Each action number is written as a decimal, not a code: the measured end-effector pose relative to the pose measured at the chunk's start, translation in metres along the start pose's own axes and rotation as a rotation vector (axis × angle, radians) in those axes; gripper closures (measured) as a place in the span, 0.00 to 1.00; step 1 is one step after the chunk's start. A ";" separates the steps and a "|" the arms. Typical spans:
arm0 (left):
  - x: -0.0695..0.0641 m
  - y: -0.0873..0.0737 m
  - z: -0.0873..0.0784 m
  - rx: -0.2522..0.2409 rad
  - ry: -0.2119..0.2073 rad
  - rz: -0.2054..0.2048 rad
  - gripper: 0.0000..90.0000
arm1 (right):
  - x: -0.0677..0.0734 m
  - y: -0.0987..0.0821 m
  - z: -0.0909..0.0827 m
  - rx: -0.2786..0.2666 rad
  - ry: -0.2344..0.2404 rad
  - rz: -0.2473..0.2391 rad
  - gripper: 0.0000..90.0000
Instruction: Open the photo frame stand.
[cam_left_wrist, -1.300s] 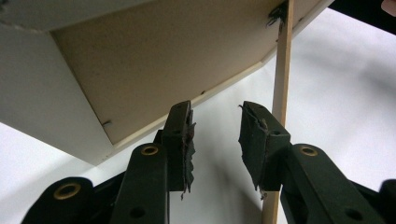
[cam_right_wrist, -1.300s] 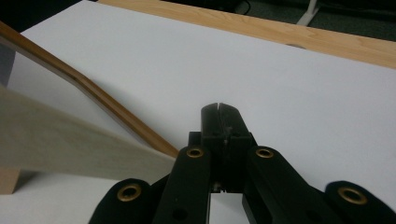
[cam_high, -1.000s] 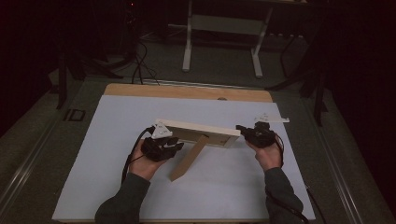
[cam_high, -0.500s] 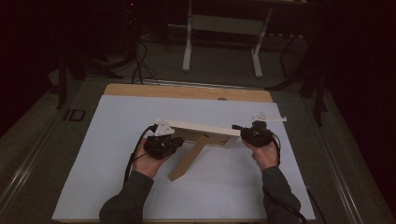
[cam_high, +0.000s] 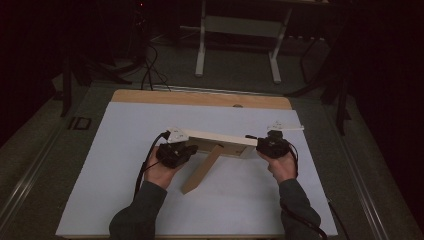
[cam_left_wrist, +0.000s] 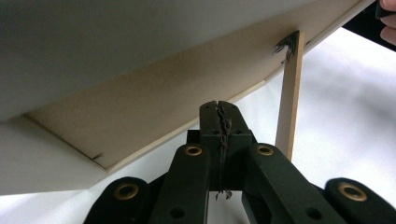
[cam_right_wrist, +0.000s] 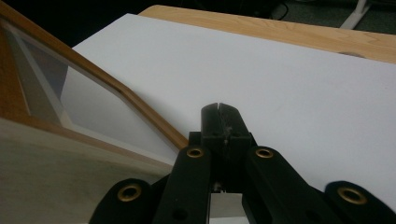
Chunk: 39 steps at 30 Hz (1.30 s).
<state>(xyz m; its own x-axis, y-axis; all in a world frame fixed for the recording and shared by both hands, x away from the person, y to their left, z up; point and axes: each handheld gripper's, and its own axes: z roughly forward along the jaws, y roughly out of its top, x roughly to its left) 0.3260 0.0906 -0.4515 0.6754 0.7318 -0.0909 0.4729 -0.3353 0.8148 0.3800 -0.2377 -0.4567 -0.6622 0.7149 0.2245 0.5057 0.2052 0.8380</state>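
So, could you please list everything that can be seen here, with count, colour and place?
frame: one, light wood, upright on the table between the two grippers; glass shows in the right gripper view.
stand: one, light wood strip, leaning from the frame's back down to the sheet.
sheet: one, white, covering most of the table.
table: one, wood, bare edge at the far side.
desk legs: one pair, white, on the floor behind the table.
cables: several, black, on the floor at far left.
left gripper: one, black, at the frame's left end, jaws together.
right gripper: one, black, at the frame's right end, jaws together.
hands: two, one on each gripper, dark sleeves.
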 end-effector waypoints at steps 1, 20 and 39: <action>0.000 0.001 0.000 -0.003 0.001 0.000 1.00 | 0.000 0.000 0.000 0.001 0.002 0.000 1.00; -0.004 0.012 -0.003 -0.028 0.009 0.006 1.00 | 0.003 0.000 0.001 0.007 0.016 -0.012 1.00; -0.019 0.028 0.001 -0.035 -0.019 0.037 1.00 | 0.005 0.001 0.002 0.022 0.018 -0.027 1.00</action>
<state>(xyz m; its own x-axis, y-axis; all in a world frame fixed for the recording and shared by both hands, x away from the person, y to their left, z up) 0.3272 0.0666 -0.4279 0.7029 0.7077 -0.0713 0.4278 -0.3406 0.8372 0.3778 -0.2325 -0.4558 -0.6853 0.6970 0.2113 0.4994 0.2385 0.8329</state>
